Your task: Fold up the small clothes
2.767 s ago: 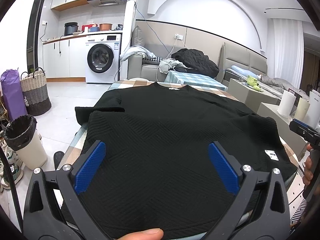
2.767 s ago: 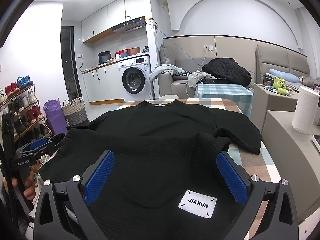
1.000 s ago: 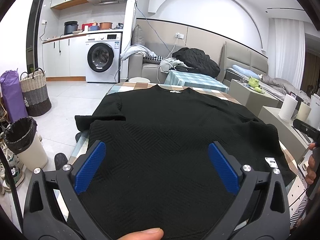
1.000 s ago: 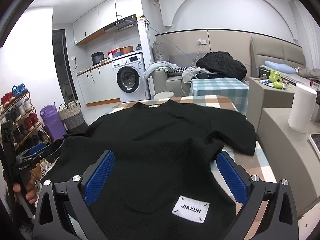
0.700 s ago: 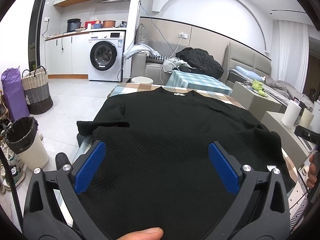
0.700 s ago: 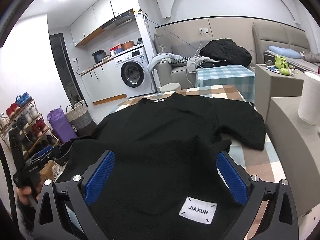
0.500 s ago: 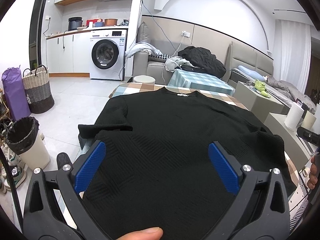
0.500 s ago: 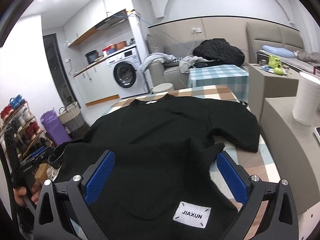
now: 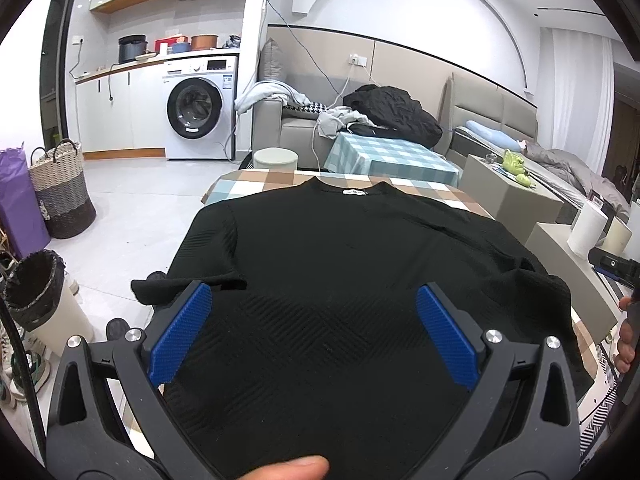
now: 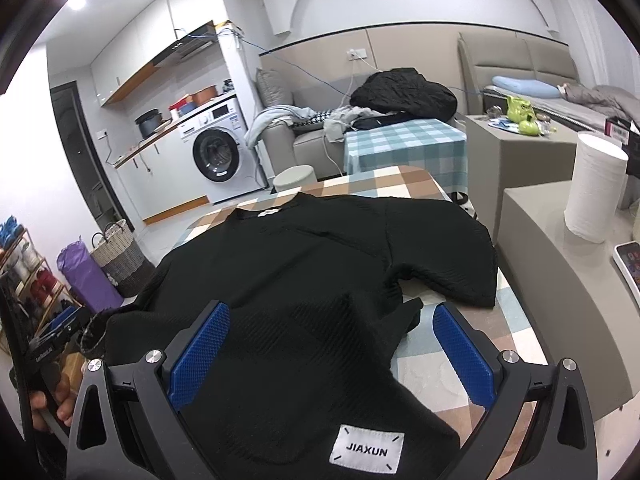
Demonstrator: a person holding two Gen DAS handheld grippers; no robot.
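A black short-sleeved knit top [image 9: 340,248] lies spread on the checked table [image 9: 256,184], neck label [image 9: 355,192] at the far end. My left gripper [image 9: 312,300] hovers open over the near left part of the top, close to the left sleeve [image 9: 188,284]. My right gripper [image 10: 332,316] is open over the near right part of the top [image 10: 300,264]. The hem there is rumpled, and a white JIAXUN label [image 10: 366,450] shows. The right sleeve [image 10: 452,264] lies flat on the table [image 10: 460,344]. Neither gripper holds cloth.
A lined bin [image 9: 36,280] and a woven basket [image 9: 60,192] stand on the floor at the left. A grey side cabinet [image 10: 560,280] with a paper roll [image 10: 594,188] and a phone [image 10: 630,260] is at the right. A round stool [image 9: 276,158] stands beyond the table.
Both grippers have crept forward over the top, so the sleeves and the label sit lower in view. Both stay open, and the cloth has hardly shifted.
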